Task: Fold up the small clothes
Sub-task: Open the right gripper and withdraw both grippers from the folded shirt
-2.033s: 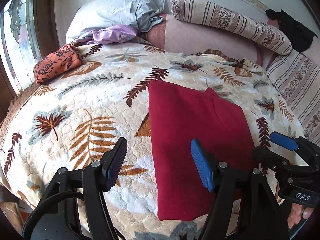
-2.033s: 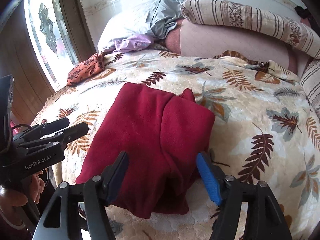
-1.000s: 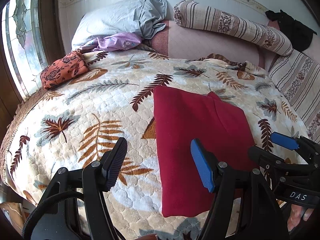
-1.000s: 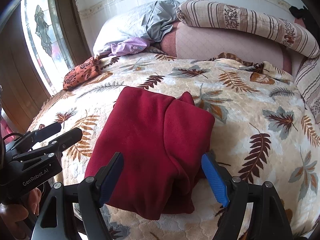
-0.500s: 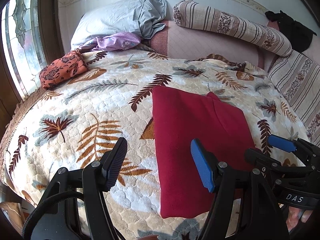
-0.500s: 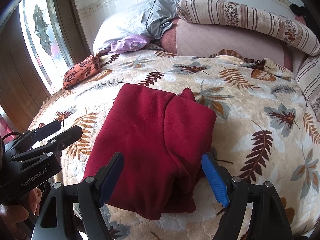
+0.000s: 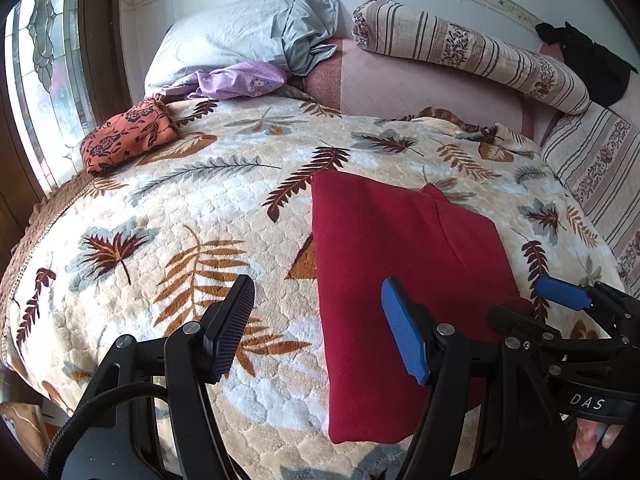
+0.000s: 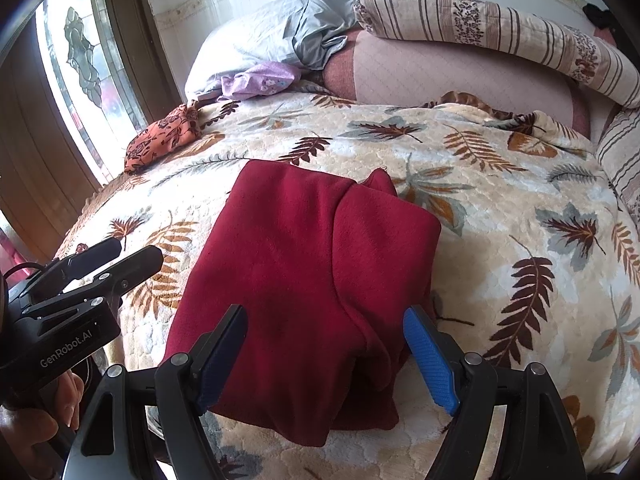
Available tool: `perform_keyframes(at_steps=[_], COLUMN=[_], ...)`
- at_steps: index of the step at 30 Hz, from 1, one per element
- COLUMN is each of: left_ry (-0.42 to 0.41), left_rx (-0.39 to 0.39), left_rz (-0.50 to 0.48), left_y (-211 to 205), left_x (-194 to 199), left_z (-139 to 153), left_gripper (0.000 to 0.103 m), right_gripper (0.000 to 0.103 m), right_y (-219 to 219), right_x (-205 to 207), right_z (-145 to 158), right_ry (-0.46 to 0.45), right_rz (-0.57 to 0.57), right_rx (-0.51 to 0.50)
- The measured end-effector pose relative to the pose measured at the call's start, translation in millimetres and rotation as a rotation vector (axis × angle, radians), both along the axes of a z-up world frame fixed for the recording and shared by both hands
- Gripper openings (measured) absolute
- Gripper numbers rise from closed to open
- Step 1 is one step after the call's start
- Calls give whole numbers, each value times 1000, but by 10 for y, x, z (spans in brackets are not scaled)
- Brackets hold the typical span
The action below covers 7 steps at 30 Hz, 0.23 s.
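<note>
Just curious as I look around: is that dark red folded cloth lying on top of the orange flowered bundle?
No, the dark red folded cloth lies on the leaf-patterned blanket, well apart from the orange flowered bundle near the window.

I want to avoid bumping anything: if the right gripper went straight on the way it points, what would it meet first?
Probably the folded red garment, which lies between and just beyond the open right gripper on the leaf-print blanket. Depth is unclear, so contact distance can't be judged.

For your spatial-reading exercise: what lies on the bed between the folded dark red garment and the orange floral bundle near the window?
Only bare leaf-patterned quilt separates the folded dark red garment from the orange floral bundle; both wrist views show it.
</note>
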<state>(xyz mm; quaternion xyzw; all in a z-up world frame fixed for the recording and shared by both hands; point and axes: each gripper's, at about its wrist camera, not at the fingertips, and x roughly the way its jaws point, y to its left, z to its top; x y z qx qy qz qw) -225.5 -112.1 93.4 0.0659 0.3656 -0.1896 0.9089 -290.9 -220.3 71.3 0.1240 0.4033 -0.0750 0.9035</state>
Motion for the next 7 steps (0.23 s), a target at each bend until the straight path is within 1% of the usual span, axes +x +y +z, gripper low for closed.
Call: perform_keyframes(at_steps=[4, 7], left_ry=[-1, 15], left_rx=[-1, -4], left_rz=[1, 4], left_y=[-3, 19], left_x=[16, 105], left_z=[-12, -58], left_gripper=[67, 67], right_gripper=[78, 78], right_y=[8, -13], right_x=[23, 45], right_z=[-24, -38], right_ry=[7, 9], right_rz=[5, 1], right_rx=[-1, 2])
